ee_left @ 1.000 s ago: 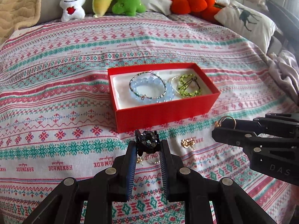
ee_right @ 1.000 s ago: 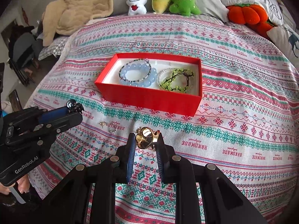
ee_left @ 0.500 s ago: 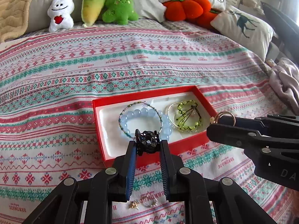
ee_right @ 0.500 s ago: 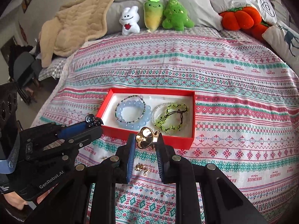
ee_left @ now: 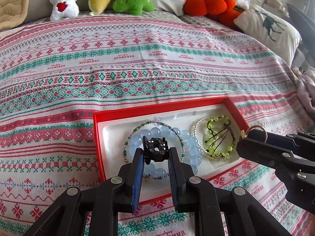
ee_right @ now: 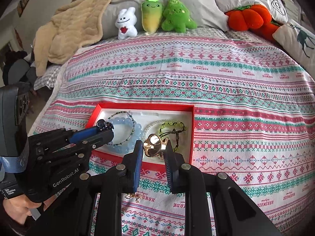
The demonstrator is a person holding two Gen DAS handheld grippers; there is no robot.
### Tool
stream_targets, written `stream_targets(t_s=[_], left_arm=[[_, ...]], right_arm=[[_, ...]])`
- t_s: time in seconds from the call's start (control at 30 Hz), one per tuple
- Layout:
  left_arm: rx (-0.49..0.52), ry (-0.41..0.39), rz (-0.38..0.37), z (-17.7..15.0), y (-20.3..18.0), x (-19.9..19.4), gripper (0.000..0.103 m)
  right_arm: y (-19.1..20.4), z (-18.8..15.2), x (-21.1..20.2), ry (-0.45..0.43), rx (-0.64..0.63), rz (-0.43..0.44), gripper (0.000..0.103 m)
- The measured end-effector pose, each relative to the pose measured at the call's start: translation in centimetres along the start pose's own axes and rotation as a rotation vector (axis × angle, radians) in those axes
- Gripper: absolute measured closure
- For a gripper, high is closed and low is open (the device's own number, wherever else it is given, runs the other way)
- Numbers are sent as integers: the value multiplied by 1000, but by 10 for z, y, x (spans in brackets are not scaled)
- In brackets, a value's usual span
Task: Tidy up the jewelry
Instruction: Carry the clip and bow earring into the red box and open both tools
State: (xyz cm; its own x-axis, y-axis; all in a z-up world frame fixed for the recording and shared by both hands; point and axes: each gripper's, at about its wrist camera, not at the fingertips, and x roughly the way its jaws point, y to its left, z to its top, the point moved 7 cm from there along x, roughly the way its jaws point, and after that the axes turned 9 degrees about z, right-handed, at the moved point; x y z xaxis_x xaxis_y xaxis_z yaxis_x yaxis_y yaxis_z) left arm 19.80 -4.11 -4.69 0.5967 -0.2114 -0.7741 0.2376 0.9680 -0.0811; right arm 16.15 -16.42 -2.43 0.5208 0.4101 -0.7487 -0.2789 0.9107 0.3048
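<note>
Both grippers moved over red box (ee_left: 234, 109); black ring (ee_left: 155, 150) pinched between left gripper (ee_left: 155, 153) fingertips.

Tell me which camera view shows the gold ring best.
The right wrist view. There the gold ring sits close and centred, pinched in the right claw above the red box. The left wrist view catches only its thin hoop in profile at the claw's tip, far to the right.

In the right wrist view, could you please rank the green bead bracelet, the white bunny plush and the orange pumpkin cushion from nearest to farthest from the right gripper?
From the right gripper, which holds a gold ring:
1. Green bead bracelet, in the red box, just beyond the fingers.
2. White bunny plush, far back, slightly left.
3. Orange pumpkin cushion, far back on the right.
</note>
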Motion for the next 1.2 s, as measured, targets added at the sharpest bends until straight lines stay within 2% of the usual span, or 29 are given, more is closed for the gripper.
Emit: stream_targets(t_s=[0.17, 0.3, 0.63, 0.9, 1.2], left_arm=[[-2, 9, -11, -1, 2, -4, 80], [6, -11, -10, -4, 3, -17, 67], [49, -41, 23, -25, 11, -49, 48], [52, -29, 33, -38, 18, -53, 39], [32, -11, 49, -42, 21, -52, 35]], right_arm=[[0, -1, 7, 11, -9, -9, 80], [1, 1, 10, 12, -16, -15, 80], [3, 5, 23, 22, -29, -21, 80], [-1, 3, 40, 52, -25, -39, 80], [-8, 5, 38, 43, 4, -33, 80]])
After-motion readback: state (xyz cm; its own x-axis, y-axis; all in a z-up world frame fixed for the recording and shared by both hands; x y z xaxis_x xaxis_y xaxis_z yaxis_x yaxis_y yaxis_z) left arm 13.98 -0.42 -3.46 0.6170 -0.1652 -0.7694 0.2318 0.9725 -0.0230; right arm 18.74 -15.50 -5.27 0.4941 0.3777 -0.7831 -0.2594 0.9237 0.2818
